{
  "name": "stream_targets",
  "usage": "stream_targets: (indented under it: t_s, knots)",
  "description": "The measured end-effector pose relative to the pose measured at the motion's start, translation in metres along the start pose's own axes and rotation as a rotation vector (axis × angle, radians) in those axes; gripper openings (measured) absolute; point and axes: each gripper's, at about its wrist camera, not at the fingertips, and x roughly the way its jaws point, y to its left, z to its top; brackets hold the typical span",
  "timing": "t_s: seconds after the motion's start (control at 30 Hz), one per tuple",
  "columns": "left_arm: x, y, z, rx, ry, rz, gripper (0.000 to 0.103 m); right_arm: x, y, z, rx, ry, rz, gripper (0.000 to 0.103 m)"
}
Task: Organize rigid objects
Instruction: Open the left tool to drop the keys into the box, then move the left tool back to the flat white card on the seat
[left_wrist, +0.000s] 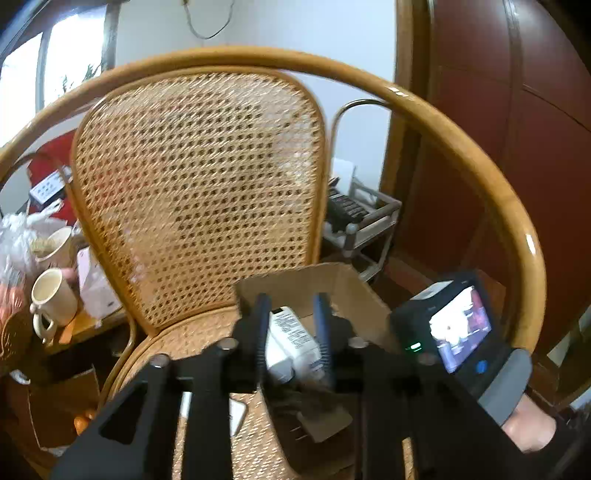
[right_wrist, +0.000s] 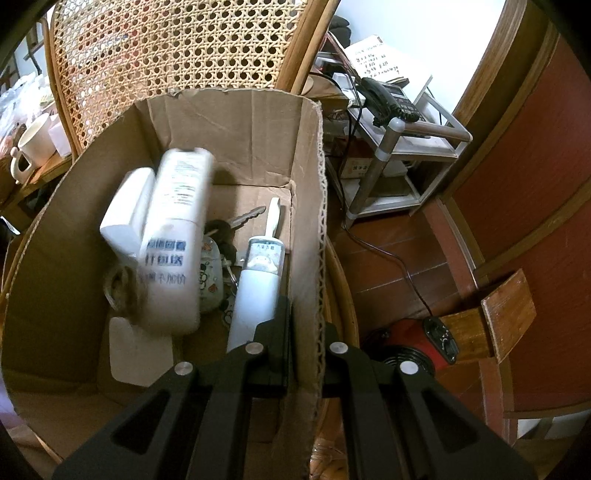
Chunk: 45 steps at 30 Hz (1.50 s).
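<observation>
While your left gripper (left_wrist: 291, 328) clamps the white bottle (left_wrist: 291, 336) above the cardboard box (right_wrist: 236, 122) and your right gripper (right_wrist: 306, 347) pinches its right wall, an early release could tip the bottle out.

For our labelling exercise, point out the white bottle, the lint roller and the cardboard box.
white bottle (right_wrist: 173, 236), right wrist view, on its printed label.
lint roller (right_wrist: 256, 291), right wrist view, on its white barrel.
cardboard box (right_wrist: 251, 133), right wrist view, on its bare back wall.
</observation>
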Motion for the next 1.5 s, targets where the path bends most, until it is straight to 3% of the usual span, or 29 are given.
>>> stream_targets:
  t_s: [0.03,0.1,0.2,0.37,0.53,0.73,1.13,1.5]
  knots:
    - [0.001,0.006,-0.002,-0.003,0.015,0.001,0.036,0.000,0.000,0.000,0.001,0.000,0.002,0.007]
    - [0.002,0.019,-0.006,0.023,0.035,0.019,0.056,-0.001,0.000,0.001,-0.003,0.002,0.000,0.007]
    - [0.000,0.038,-0.014,0.041,0.024,0.128,0.082,-0.001,0.001,0.001,-0.007,0.002,-0.001,0.007]
    - [0.000,0.064,-0.025,0.047,0.045,0.181,0.093,-0.001,0.002,0.001,-0.006,0.003,-0.002,0.007]
    - [0.021,0.090,-0.044,0.048,0.139,0.255,0.094,-0.001,0.002,0.000,-0.006,0.003,-0.003,0.007]
    - [0.048,0.114,-0.059,-0.011,0.247,0.276,0.094,0.000,0.002,-0.001,-0.007,0.003,-0.004,0.007]
    - [0.099,0.117,-0.084,0.030,0.381,0.339,0.094,0.000,0.002,-0.001,-0.007,0.003,-0.004,0.007]
    - [0.138,0.125,-0.092,-0.178,0.482,0.326,0.094,0.000,0.002,-0.001,-0.007,0.003,-0.004,0.007]
